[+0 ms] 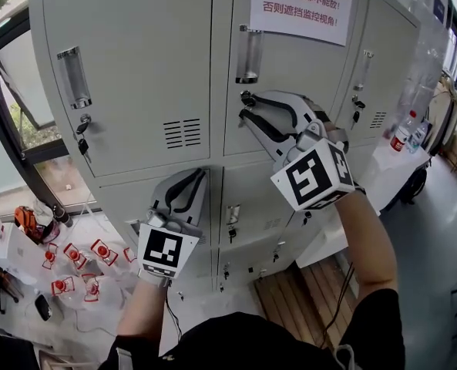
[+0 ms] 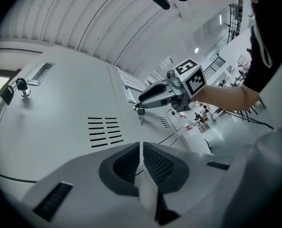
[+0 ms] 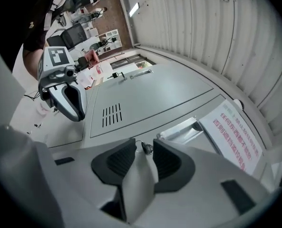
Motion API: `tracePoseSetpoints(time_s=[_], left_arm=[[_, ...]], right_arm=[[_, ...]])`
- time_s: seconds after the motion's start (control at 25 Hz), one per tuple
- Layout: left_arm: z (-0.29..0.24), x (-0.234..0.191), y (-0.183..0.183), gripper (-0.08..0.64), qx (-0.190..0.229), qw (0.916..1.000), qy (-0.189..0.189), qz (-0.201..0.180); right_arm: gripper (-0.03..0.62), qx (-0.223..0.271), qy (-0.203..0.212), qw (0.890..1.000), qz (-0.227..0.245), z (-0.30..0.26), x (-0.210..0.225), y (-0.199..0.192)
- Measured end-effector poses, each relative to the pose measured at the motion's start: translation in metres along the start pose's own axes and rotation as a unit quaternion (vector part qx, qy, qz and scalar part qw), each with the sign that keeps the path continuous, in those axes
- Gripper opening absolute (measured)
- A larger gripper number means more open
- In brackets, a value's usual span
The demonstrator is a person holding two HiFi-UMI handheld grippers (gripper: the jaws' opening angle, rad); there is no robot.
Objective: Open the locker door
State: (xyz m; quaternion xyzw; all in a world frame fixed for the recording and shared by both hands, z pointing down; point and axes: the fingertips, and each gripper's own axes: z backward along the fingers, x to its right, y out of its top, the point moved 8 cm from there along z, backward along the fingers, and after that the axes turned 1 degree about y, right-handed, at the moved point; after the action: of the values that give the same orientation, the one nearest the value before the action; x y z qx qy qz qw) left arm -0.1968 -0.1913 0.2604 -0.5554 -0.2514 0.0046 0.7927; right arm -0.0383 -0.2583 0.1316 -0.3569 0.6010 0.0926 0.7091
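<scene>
Up front in the head view, grey lockers fill the frame. The locker door (image 1: 286,68) is the upper middle one, shut flush, with a paper notice (image 1: 301,2) across its top and a recessed handle (image 1: 249,55) near its left edge. The right tongs (image 1: 245,106) are at that door's lock, spread, with their tips either side of the key (image 1: 248,97) just below the handle. The left tongs (image 1: 199,176) sit lower, in front of the row beneath, tips together and holding nothing. Left gripper view: the left tongs (image 2: 141,151) are pressed together with only a hairline gap, empty. Beyond them is the neighbour door (image 2: 60,122) with vent slots (image 2: 105,132) and a second key (image 2: 22,85) in its lock. Further right, the right tongs (image 2: 141,99) reach to the key (image 2: 141,110). Right gripper view: the right tongs (image 3: 144,145) are spread, with the key (image 3: 147,149) between the tips, close to the right pad; can't tell if it touches. The handle (image 3: 179,129) and paper notice (image 3: 236,137) lie just beyond on the shut locker door (image 3: 205,134). The left tongs (image 3: 76,117) are off to the left, well apart.
</scene>
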Motion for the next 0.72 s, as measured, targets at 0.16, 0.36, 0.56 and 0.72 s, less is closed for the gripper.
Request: tracePoseSetpoints(time_s=[0.16,0.36,0.56,0.72], left_arm=[[0.004,-0.005,-0.004,0.025,-0.001,0.9999,0.012,0.008],[0.008,-0.006,-0.006,0.025,-0.002,0.9996,0.018,0.02],[0.009,-0.002,-0.008,0.025,-0.002,0.9997,0.016,0.021],[0.008,0.005,-0.008,0.025,-0.003,0.9998,0.005,0.021]], right_arm=[[0.094,-0.014,0.007,1.0,0.007,-0.006,0.003,-0.001],[0.057,-0.022,-0.001,0.999,0.03,-0.011,0.001,0.001],[0.048,-0.023,-0.016,0.998,0.048,-0.009,-0.003,0.001],[0.046,-0.019,-0.015,0.999,0.047,0.006,-0.004,0.004]])
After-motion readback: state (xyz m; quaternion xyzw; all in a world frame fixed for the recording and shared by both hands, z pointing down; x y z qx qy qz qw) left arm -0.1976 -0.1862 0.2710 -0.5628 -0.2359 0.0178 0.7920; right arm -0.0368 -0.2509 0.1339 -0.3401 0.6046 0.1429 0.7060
